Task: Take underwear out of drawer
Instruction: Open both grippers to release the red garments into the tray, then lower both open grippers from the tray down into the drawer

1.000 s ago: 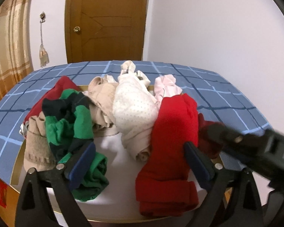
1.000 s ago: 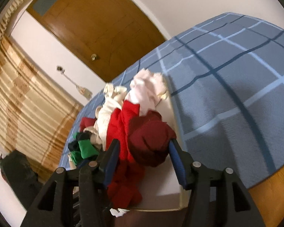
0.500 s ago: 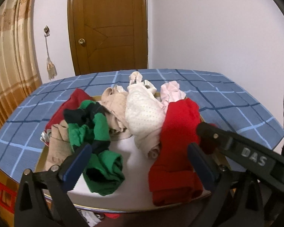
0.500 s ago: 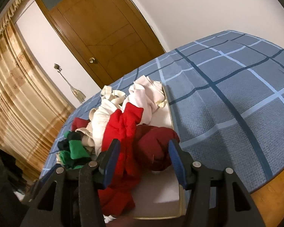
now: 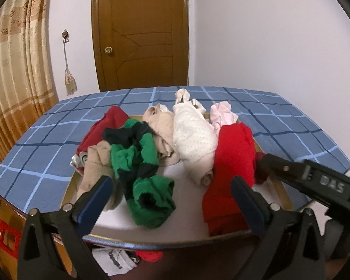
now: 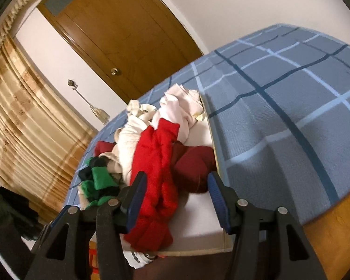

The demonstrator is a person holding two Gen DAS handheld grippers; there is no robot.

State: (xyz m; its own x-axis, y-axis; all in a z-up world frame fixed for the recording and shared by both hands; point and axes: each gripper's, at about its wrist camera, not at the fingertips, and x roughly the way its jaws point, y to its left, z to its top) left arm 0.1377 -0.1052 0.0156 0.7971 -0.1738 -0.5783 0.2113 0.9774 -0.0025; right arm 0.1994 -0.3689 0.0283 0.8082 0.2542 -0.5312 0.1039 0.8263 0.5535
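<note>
Lifting done: no garment out, pile (image 5: 175, 144) in drawer (image 5: 179, 228)
Left gripper (image 5: 172, 200): wide, empty
Right gripper (image 6: 177, 198): half-open, straddling maroon garment (image 6: 193, 165), unpinched

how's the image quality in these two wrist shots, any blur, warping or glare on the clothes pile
Left wrist view: fisheye bends the door frame and blue checked cover; even light, no glare; the green and black garment looks slightly soft. Right wrist view: tilted, strongly warped; the bright red garment is sharp enough, picture edges smear.
</note>
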